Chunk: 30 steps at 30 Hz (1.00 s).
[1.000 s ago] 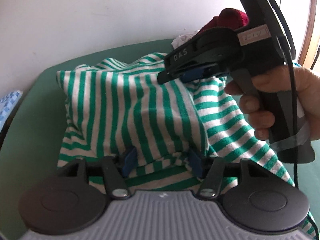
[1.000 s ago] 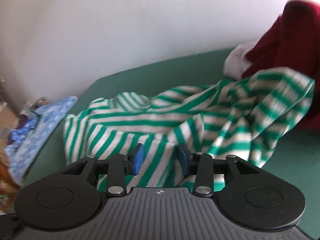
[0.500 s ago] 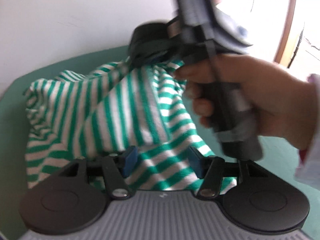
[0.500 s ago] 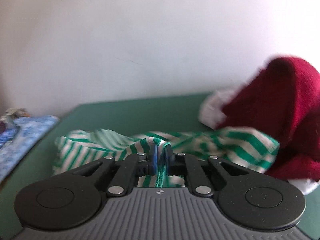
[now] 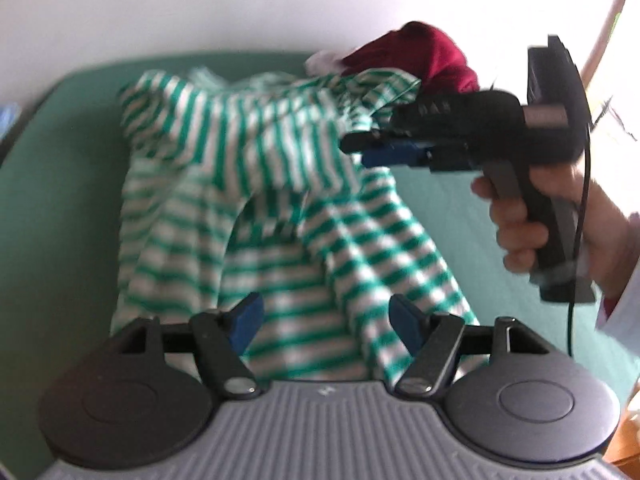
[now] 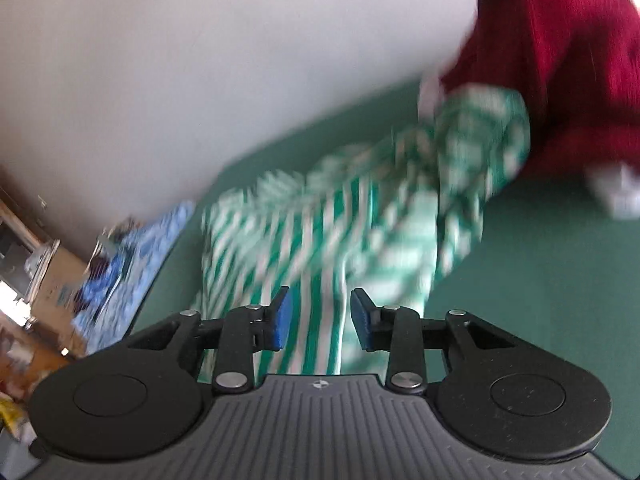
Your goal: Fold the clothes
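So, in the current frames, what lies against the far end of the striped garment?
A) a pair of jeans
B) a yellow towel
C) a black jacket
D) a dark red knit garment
D: a dark red knit garment sits at the far end of the green-and-white striped garment on the green surface.

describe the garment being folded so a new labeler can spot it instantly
Look at the green surface. The striped shirt lies crumpled across its middle. Its green and white stripes set it apart from the plain dark red garment piled behind it.
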### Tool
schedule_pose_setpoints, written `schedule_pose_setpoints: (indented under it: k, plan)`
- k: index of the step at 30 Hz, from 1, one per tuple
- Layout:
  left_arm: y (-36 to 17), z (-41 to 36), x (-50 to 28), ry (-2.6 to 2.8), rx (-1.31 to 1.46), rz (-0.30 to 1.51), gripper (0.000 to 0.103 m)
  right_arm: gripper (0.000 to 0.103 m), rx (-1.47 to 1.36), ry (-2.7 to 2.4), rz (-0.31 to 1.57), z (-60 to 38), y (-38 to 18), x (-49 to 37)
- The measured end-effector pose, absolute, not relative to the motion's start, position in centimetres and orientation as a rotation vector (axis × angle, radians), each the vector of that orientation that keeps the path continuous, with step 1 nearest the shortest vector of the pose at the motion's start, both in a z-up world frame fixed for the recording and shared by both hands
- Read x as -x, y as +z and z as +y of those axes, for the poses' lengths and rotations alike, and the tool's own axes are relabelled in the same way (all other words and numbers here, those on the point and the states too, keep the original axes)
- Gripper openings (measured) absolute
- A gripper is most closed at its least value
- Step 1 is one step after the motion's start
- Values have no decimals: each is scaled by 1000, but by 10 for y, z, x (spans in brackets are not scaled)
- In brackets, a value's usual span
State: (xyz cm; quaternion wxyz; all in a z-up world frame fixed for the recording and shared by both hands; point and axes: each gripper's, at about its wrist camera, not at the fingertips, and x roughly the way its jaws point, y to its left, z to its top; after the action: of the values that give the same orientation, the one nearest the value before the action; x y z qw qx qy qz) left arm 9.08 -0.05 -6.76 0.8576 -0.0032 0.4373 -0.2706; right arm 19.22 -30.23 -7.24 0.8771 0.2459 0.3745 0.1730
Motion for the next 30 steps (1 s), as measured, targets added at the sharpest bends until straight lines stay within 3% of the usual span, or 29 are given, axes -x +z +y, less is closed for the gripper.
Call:
schedule_pose_setpoints:
  k: [3,5,6,10,14,16,17,19,22,26,30]
  plan:
    - [-76,8,-86,-542,64,979,71,36,-507,362,820,-292,-87,-186]
    - [-79,13,-78,-522,102,1012,71,6,-503,363,827,-284,-92,-182]
    - [-78,14,-72,-519,103,1015,72,6,-484,368,815,-280,-88,-180]
    - [-76,20,-50,-486,47,989,95,6,-466,351,752,-286,-70,-170]
    - [-71,29,-19,-449,79,1002,94,3,-426,312,864,-285,-97,-179]
    - [-67,34,-3,-417,75,1011,90,5,-367,315,824,-278,-97,-176]
    - [-64,37,6,-397,71,1007,90,15,-355,291,818,-276,-90,-173]
    - [-58,43,25,-359,62,998,90,27,-350,268,771,-276,-75,-161]
    - [-55,52,50,-292,43,987,90,29,-384,338,741,-280,-65,-139]
    - [-47,76,78,-231,29,965,90,29,-553,475,874,-267,-78,-129]
    - [-50,96,108,-164,-89,947,89,30,-528,472,914,-240,-82,-121]
